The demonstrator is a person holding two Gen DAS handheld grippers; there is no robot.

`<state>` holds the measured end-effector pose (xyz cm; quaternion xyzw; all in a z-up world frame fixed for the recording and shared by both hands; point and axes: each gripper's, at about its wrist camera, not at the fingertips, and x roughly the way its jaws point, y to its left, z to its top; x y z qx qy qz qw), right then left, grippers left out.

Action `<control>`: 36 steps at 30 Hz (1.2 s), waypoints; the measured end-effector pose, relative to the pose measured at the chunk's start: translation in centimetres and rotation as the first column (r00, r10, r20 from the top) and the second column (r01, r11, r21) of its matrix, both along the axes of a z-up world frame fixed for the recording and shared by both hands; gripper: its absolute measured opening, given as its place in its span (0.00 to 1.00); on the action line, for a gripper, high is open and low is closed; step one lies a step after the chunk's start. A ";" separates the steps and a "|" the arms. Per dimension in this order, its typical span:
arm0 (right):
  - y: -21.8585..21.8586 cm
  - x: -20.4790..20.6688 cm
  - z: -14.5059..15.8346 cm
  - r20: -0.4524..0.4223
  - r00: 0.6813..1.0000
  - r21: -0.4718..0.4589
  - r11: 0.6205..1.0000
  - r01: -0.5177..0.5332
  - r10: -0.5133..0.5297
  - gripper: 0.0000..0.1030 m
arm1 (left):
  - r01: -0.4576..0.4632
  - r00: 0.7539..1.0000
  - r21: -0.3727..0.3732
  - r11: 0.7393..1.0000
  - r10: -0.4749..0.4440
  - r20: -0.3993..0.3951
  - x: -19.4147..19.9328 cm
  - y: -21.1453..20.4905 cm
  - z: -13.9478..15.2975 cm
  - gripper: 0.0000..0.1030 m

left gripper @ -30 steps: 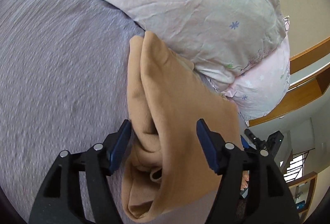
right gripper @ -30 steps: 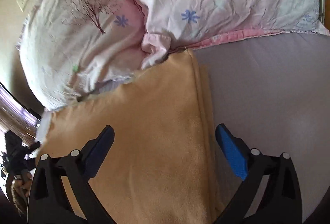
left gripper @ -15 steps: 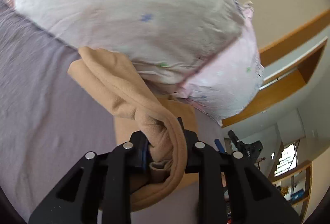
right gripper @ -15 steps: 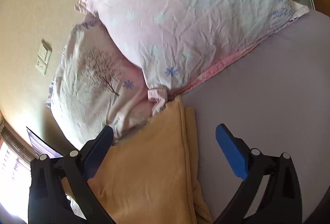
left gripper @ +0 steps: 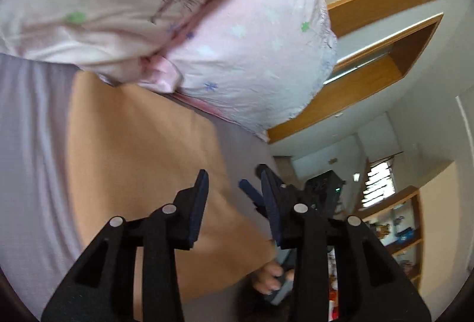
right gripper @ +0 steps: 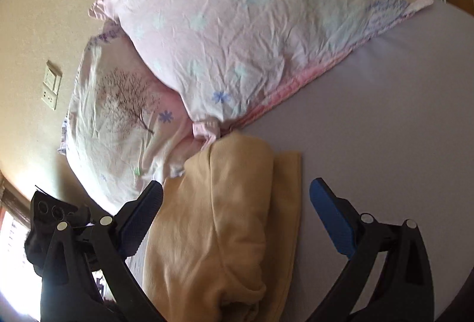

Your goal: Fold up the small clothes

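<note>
A tan garment [left gripper: 139, 162] lies folded on the lilac bed sheet [left gripper: 29, 144], its far end against the pillows. My left gripper [left gripper: 234, 197] hovers over its right edge, jaws parted and empty. In the right wrist view the same garment [right gripper: 231, 215] shows a thick folded layer on top of a flatter one. My right gripper [right gripper: 237, 203] is wide open above it and holds nothing. The other gripper's blue pad [left gripper: 248, 191] shows past my left fingers.
Two pink floral pillows [right gripper: 251, 34] lie at the head of the bed, against a beige wall with a switch plate [right gripper: 51, 89]. A wooden door frame [left gripper: 385, 64] and shelves [left gripper: 406, 227] stand to the right. Bare sheet [right gripper: 385, 120] extends right of the garment.
My left gripper, shut on a bunched fold of the garment half a second ago, has let go and swung right. The fold now lies on the garment. My right gripper stayed open and drew back.
</note>
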<state>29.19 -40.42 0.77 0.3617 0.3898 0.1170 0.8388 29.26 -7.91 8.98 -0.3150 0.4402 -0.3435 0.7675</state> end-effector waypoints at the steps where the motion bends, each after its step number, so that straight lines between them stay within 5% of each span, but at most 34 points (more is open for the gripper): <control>1: 0.3 0.3 -0.4 -0.027 0.999 -0.004 1.000 -0.018 0.018 0.98 | -0.030 1.000 0.059 0.998 0.030 0.003 -0.3 1.3 -0.2 0.38; 6: 2.0 1.3 -2.1 -0.142 0.989 -0.092 0.994 -0.065 0.052 0.98 | -0.041 0.995 0.197 0.980 0.058 -0.079 -1.7 4.8 -3.3 0.45; 9: 2.7 1.3 -2.3 -0.115 0.990 -0.097 0.991 -0.090 0.078 0.95 | 0.009 0.991 0.244 0.970 0.025 -0.134 -2.1 4.1 -5.5 0.51; 11: 3.6 1.8 -2.8 -0.094 0.986 -0.078 0.986 -0.147 0.139 0.60 | 0.033 0.988 0.254 0.967 0.007 -0.156 -2.2 3.5 -6.6 0.55; 12: 4.0 2.2 -3.0 -0.083 0.984 -0.083 0.983 -0.167 0.160 0.51 | 0.038 0.987 0.254 0.966 0.003 -0.160 -2.2 3.2 -6.9 0.57; 16: 4.4 2.2 -2.0 0.042 0.975 -0.085 0.973 -0.213 0.217 0.36 | 0.037 0.987 0.234 0.972 0.001 -0.162 -1.8 2.8 -7.4 0.61; 19: 3.9 2.5 -2.0 0.087 0.969 -0.038 0.972 -0.231 0.233 0.35 | 0.040 0.988 0.230 0.972 -0.004 -0.156 -1.8 2.6 -7.4 0.62; 22: 3.4 2.9 -3.4 -0.058 0.980 -0.037 0.981 -0.190 0.188 0.54 | 0.043 0.989 0.224 0.974 -0.009 -0.149 -2.2 2.7 -7.4 0.62; 24: 3.6 3.0 -3.5 -0.054 0.979 -0.034 0.980 -0.198 0.196 0.57 | 0.039 0.991 0.231 0.972 -0.008 -0.133 -2.5 2.1 -7.3 0.62; 26: 4.7 3.0 -3.7 -0.045 0.970 -0.058 0.969 -0.240 0.238 0.41 | 0.039 0.993 0.246 0.968 -0.010 -0.121 -2.5 1.4 -7.2 0.49; 29: 5.2 2.3 -3.2 0.000 0.968 -0.011 0.968 -0.252 0.252 0.37 | 0.056 0.995 0.244 0.968 -0.035 -0.089 -2.9 1.8 -6.6 0.31; 32: 7.0 1.6 -3.0 0.030 0.948 0.081 0.945 -0.318 0.317 0.36 | 0.050 0.998 0.213 0.976 -0.040 -0.052 -4.3 4.7 -4.9 0.30; 36: 13.6 1.6 -3.3 -0.058 0.904 -0.083 0.900 -0.428 0.424 0.48 | -0.045 0.999 0.329 0.943 0.036 0.034 -6.8 10.0 -3.4 0.33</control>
